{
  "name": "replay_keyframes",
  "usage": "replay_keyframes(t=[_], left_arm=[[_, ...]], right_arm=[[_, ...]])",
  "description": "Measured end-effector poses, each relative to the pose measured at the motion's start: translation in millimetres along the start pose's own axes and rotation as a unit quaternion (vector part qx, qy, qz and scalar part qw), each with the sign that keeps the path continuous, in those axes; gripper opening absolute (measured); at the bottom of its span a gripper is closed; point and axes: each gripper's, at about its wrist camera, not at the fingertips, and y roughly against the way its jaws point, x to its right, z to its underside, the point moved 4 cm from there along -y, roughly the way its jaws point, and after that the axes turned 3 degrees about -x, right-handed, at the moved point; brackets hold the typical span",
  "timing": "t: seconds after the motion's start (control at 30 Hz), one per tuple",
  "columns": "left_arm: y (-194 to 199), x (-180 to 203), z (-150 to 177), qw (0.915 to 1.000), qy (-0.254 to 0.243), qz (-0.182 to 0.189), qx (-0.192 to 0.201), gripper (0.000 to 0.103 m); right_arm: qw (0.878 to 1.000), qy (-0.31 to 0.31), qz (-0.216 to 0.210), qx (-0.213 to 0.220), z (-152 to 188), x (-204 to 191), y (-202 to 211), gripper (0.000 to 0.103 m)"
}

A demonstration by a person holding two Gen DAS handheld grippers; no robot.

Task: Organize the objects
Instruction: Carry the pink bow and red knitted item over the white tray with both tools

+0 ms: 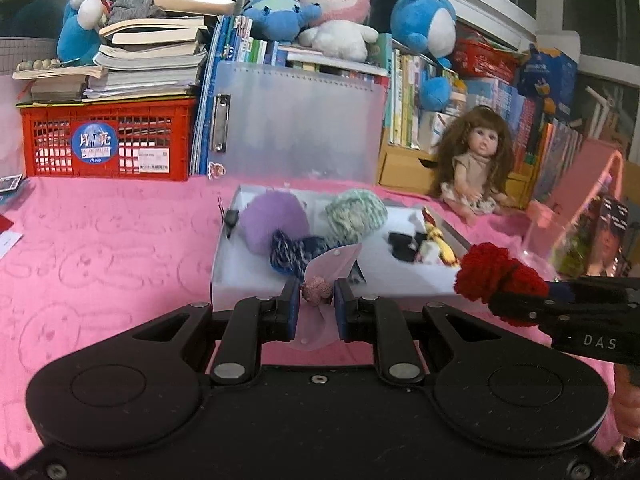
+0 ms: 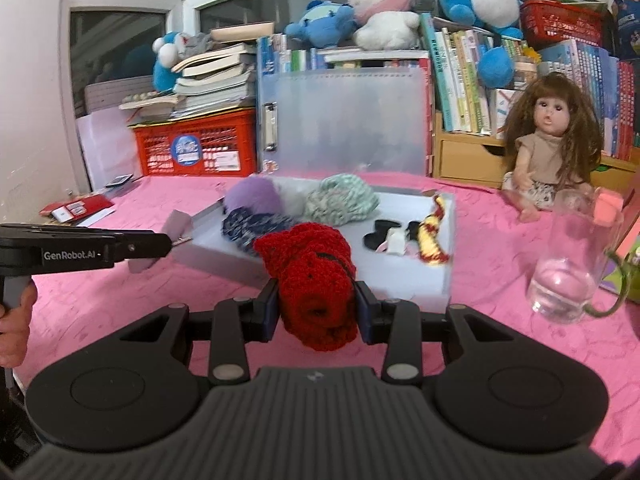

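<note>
The left gripper point(image 1: 316, 300) pinches a pink bow hair clip point(image 1: 324, 280) just short of the white tray's point(image 1: 280, 290) near wall. The right gripper point(image 2: 316, 310) clamps a red crocheted piece point(image 2: 310, 280), held above the cloth before the same tray point(image 2: 420, 284). Inside lie a purple pompom point(image 1: 274, 222), a blue knit piece point(image 1: 294, 252), a mint knit bundle point(image 1: 356, 214), black bits point(image 1: 402, 244) and a yellow-red knit point(image 1: 440, 246). The pink textured tablecloth point(image 1: 100, 264) stretches bare to the left. To the right stand a glass pitcher point(image 2: 568, 256) and a doll point(image 2: 554, 140). Behind, a red crate point(image 1: 104, 140), a frosted folder point(image 1: 300, 120), books and plush toys point(image 1: 340, 4) wall off the rear.
</note>
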Motion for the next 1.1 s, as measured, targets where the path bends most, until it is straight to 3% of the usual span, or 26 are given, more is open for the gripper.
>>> replay_keyframes(t=[0.4, 0.57, 1.1], left_arm=[[-54.8, -4.6, -23.1, 0.9996, 0.001, -0.022, -0.017, 0.017], [-73.5, -2.4, -20.0, 0.9991, -0.007, -0.03, -0.027, 0.017], [-103.6, 1.3, -8.4, 0.9971, -0.012, -0.054, -0.053, 0.018]], right_arm=[[0.999, -0.034, 0.029, -0.013, -29.1, 31.2, -38.6, 0.043], [0.997, -0.061, 0.024, -0.03, -27.4, 42.1, -56.8, 0.043], [0.996, -0.063, 0.029, -0.062, -22.3, 50.6, -82.3, 0.043]])
